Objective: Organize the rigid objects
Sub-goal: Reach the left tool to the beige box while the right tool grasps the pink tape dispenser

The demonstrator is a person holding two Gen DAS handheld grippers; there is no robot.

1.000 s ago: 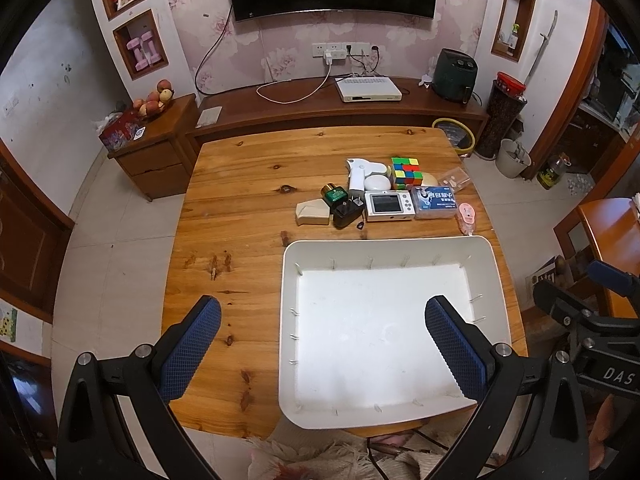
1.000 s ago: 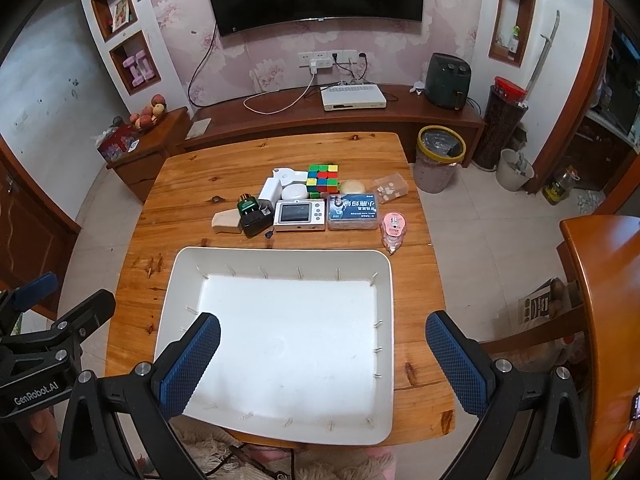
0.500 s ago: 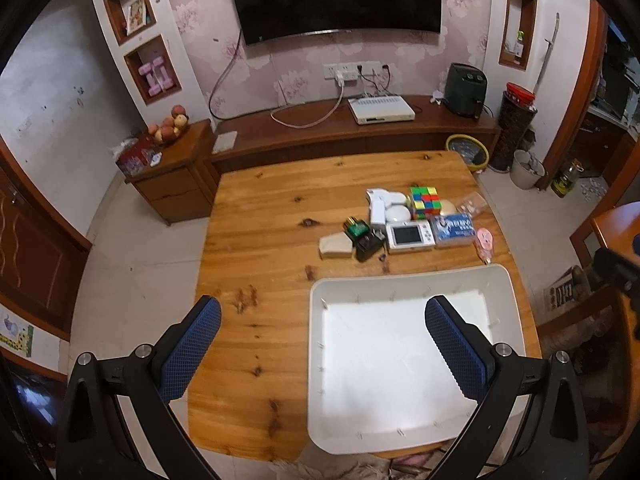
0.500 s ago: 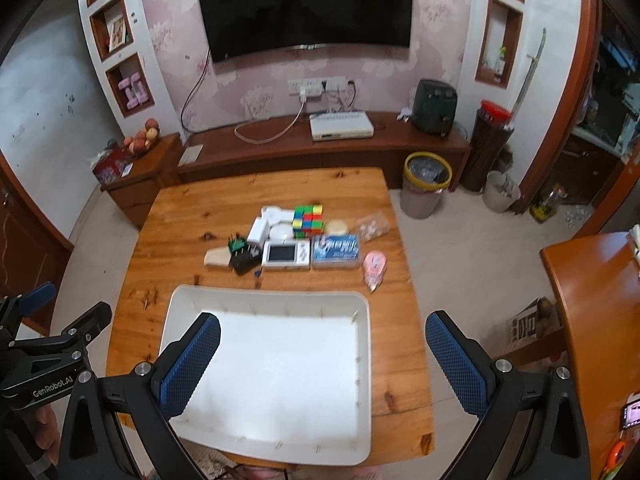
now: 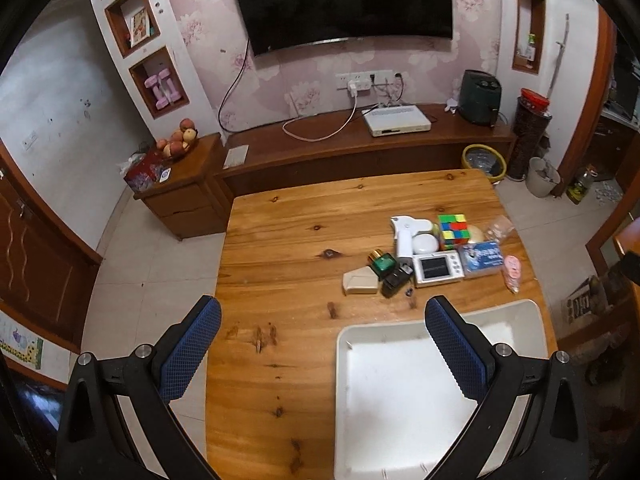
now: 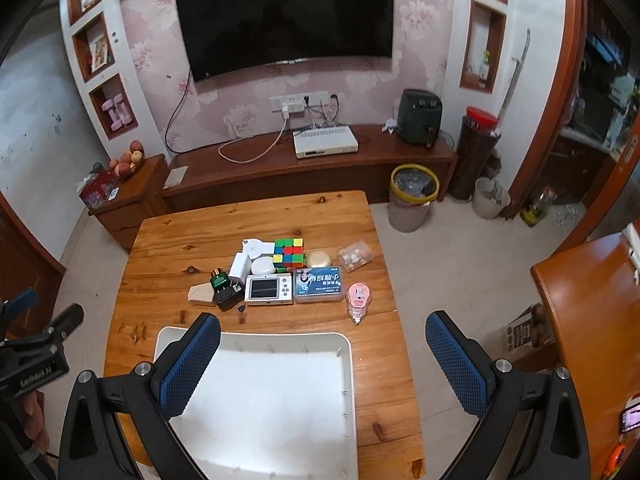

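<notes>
We find both the left gripper (image 5: 322, 350) and right gripper (image 6: 323, 350) with jaws spread, empty, high above the tray (image 6: 344, 364). We advise descending squarely over one edge item, such as the pink dispenser (image 6: 359, 300).

Each gripper, the left gripper (image 5: 322, 354) and the right gripper (image 6: 322, 354), is built from black plastic arms, with blue cross-hatched pads (image 5: 190, 354) fitted on the inner faces of the fingers. Round silver screws (image 5: 142, 351) are set into the arms just behind the pads. White lettering is printed on the black body of the left gripper (image 6: 36, 354), seen from the right wrist.
</notes>
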